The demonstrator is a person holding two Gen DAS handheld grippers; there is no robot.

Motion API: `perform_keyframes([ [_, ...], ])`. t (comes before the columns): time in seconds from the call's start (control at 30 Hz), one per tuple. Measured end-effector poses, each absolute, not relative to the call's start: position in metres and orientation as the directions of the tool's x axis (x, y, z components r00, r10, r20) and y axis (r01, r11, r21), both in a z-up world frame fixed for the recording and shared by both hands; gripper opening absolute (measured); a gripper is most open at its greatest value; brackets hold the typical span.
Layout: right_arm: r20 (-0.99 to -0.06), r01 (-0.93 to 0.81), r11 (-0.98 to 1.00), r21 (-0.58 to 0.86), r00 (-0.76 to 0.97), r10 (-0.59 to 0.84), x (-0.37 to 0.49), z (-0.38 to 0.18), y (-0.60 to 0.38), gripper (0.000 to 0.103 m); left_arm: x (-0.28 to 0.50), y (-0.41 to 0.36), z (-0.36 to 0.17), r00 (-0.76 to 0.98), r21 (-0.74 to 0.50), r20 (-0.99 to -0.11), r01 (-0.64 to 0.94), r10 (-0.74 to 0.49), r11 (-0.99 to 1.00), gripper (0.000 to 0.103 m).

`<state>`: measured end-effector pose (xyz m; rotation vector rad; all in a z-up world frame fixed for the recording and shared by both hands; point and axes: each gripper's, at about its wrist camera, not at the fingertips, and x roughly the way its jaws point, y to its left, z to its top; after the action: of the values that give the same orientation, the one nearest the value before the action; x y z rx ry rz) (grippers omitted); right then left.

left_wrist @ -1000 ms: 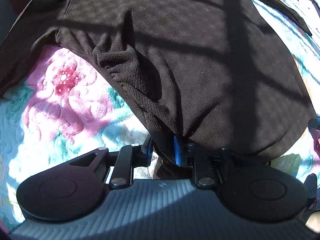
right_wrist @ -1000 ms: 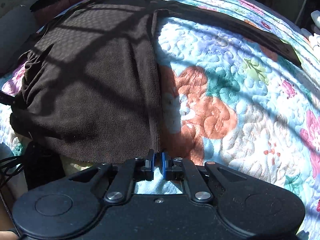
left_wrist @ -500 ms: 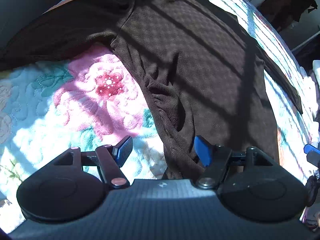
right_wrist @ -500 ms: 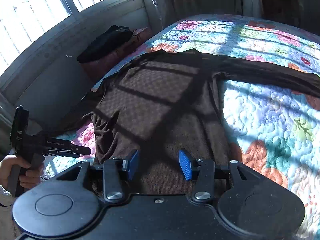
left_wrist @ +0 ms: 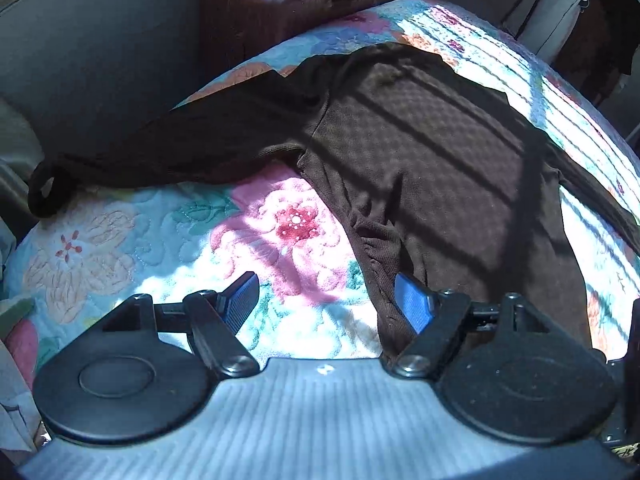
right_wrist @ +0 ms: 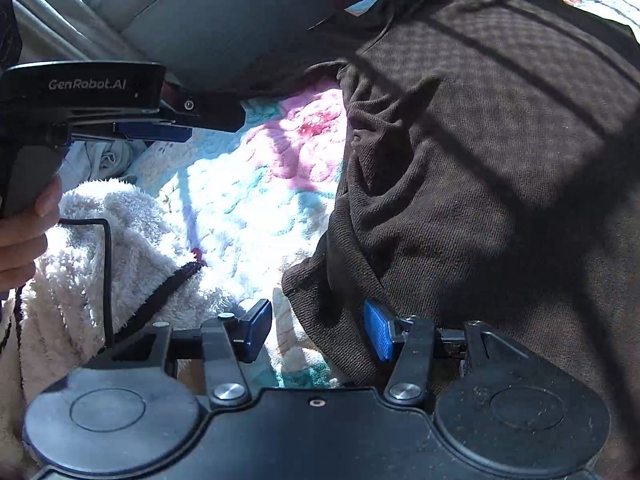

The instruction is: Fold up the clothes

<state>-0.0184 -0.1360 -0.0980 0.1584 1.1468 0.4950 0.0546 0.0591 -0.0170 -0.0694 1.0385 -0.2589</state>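
A: What lies under everything?

B: A floral quilt (left_wrist: 132, 240), spread ahead of both grippers and sunlit between window-bar shadows.

A: And the garment?

B: A dark brown long-sleeved top (left_wrist: 440, 168) lies flat on the quilt, ahead and to the right of the left gripper (left_wrist: 326, 300). One sleeve (left_wrist: 160, 152) runs out far to the left of that gripper, its cuff looped at the quilt's edge. In the right wrist view the same top (right_wrist: 500, 140) fills the space ahead and to the right of the right gripper (right_wrist: 320, 330), its side rumpled into folds.

A: How do the left gripper's jaws stand?

B: Spread wide, nothing between them but quilt. The rumpled hem edge of the top sits just beside the right blue pad (left_wrist: 412, 304); whether it touches, I cannot tell.

A: The right gripper?

B: Also spread apart. The hem corner of the top lies between its pads, unpinched.

A: Anything else?

B: To the left of the right gripper, a fluffy white blanket (right_wrist: 100, 248), and above it the left gripper (right_wrist: 160, 124) seen side-on, held by a hand (right_wrist: 20, 240).
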Motion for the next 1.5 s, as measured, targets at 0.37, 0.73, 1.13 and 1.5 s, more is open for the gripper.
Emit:
perform_keyframes([
  [0.37,-0.73,-0.055,0.762,0.645,0.25,0.636,-0.037,-0.124,-0.16,0.024,0.031,0.043,0.006,0.564,-0.045,-0.816,0.158,-0.128,0.986,0.083],
  [0.73,-0.657,-0.024,0.822,0.569,0.587,0.472,-0.056,-0.002,-0.243,0.059,-0.013,0.02,0.06,0.599,-0.121,-0.764,0.229,-0.238,0.966,0.092],
  [1.13,-0.667,0.04,0.881,0.471,0.67,0.326,-0.132,0.07,-0.265,0.062,-0.049,0.011,0.091,0.569,-0.166,-0.767,0.27,-0.297,0.948,0.103],
  [1.5,-0.684,0.076,0.949,0.306,0.71,0.164,-0.157,0.095,-0.262,0.073,-0.064,-0.001,0.095,0.556,-0.131,-0.779,0.308,-0.29,0.942,0.103],
])
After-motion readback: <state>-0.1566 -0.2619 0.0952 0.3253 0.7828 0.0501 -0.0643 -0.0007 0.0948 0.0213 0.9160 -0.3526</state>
